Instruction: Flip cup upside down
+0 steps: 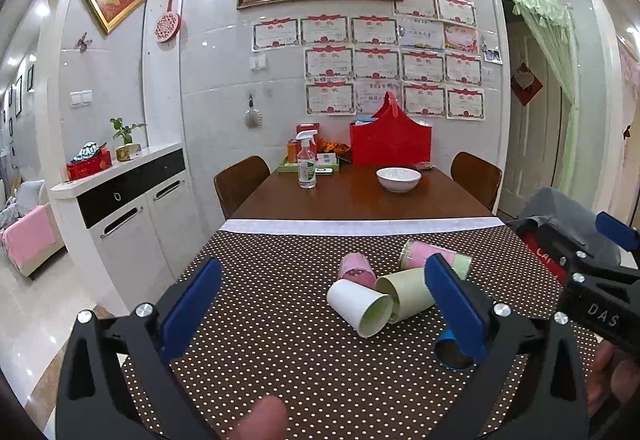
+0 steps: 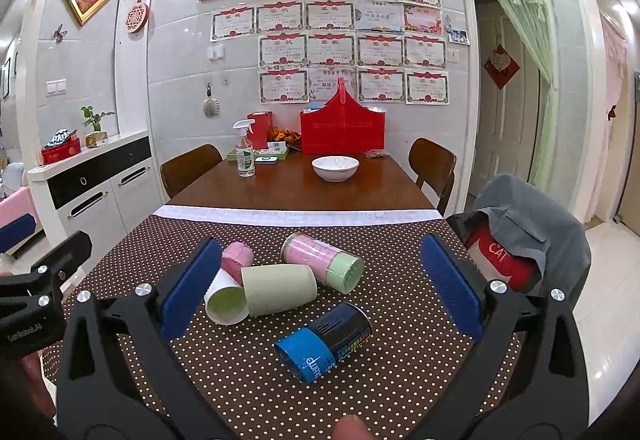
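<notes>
Several cups lie on their sides on the polka-dot cloth (image 2: 260, 380). A white cup with a green inside (image 1: 360, 307) (image 2: 226, 300) touches a pale green cup (image 1: 406, 292) (image 2: 280, 290). Behind them lie a small pink cup (image 1: 355, 269) (image 2: 237, 256) and a pink-and-green cup (image 1: 434, 255) (image 2: 322, 260). A blue-and-black cup (image 2: 324, 342) lies nearest; in the left wrist view (image 1: 452, 354) my right finger partly hides it. My left gripper (image 1: 320, 310) is open and empty, just short of the cups. My right gripper (image 2: 320, 288) is open and empty, over the cup group.
A white bowl (image 2: 335, 167), a spray bottle (image 2: 245, 152) and a red bag (image 2: 343, 130) stand on the far wooden table (image 2: 300, 188). Chairs (image 2: 434, 166) flank it. A chair with grey clothing (image 2: 520, 228) is close on the right. A white cabinet (image 1: 132, 216) stands left.
</notes>
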Demonstrator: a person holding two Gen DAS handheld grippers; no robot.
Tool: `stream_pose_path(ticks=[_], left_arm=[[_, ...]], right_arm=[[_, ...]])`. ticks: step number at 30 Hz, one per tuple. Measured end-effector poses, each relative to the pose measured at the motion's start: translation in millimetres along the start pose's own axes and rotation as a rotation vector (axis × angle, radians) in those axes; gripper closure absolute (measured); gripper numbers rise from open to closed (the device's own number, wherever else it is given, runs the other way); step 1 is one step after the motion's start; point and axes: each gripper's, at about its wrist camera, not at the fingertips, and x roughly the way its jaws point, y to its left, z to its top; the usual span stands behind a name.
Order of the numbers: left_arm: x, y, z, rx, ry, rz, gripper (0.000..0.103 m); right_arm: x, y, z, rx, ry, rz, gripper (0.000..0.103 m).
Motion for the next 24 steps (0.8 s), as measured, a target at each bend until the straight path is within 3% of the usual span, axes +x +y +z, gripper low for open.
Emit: stream_pose_path(ticks=[24], left_arm=[[9.6,-3.7,2.1,-0.005,0.005,0.003,0.004]], right_arm=[[10.3,-10.9,-0.4,0.016,0.013,0.007,0.006]])
